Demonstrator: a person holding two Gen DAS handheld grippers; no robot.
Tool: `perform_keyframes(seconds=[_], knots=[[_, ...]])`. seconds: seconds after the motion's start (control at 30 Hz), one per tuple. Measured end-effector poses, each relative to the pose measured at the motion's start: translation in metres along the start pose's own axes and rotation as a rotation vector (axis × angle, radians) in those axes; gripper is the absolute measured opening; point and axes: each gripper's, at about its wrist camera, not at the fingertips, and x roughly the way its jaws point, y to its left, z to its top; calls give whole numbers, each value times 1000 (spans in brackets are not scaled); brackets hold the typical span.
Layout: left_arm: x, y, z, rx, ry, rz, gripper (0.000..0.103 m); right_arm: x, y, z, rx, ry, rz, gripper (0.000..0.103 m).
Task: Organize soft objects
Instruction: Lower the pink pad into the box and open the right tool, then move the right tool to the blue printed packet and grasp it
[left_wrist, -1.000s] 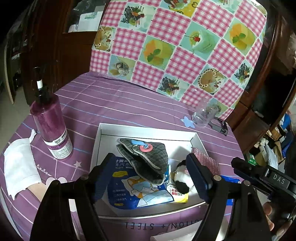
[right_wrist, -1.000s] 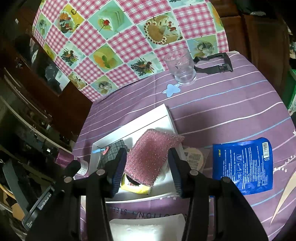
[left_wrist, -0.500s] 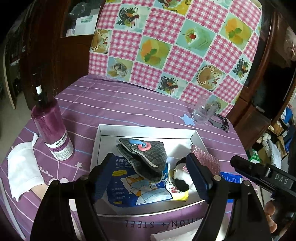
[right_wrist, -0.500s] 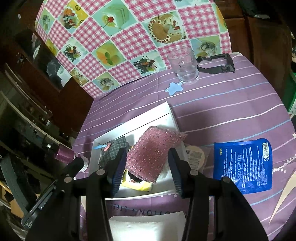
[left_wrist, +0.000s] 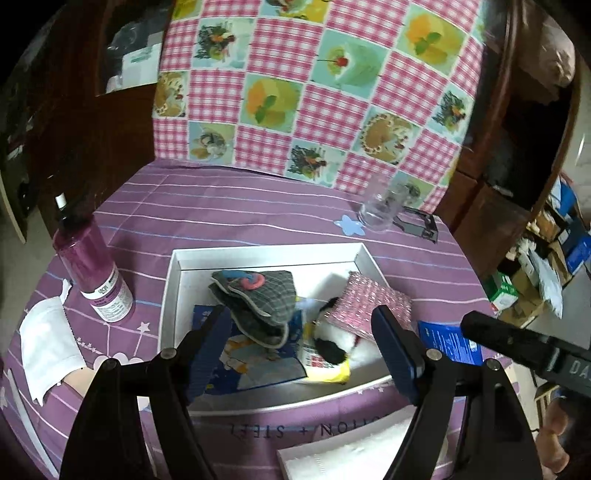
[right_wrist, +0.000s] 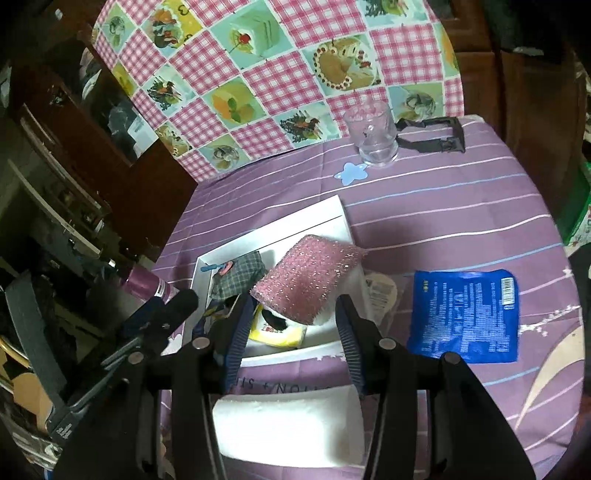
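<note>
Sponge, pink glittery rectangle (right_wrist: 308, 278), leans on the white shallow box's (right_wrist: 271, 227) right rim, half inside. It looks light, squashy; you pinch its near edge. Right gripper (right_wrist: 293, 332), left gripper (left_wrist: 303, 347): both spread, empty.

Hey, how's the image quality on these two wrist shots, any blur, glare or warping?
Left wrist view: strong fisheye bending with black corners, dim warm light, the glass cup smeared. Right wrist view: same warping, the blue packet has blurred print, the white tissue pack looks slightly overexposed, the room to the left is dark.
</note>
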Motion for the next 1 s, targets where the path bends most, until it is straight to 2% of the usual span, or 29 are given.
perform_keyframes(seconds=[0.27, 0.47, 0.57, 0.8, 1.0], knots=[[-1, -29, -8, 67, 5, -32, 78, -15, -18, -5, 29, 34, -45, 48], [7, -57, -19, 135, 16, -82, 78, -14, -49, -5, 94, 98, -122, 48], [11, -72, -27, 188, 24, -74, 78, -19, -66, -4, 144, 112, -136, 48], [16, -100, -45, 275, 35, -99, 78, -31, -89, -1, 164, 103, -218, 48], [21, -118, -57, 337, 40, -100, 78, -27, -117, 4, 186, 109, -234, 48]])
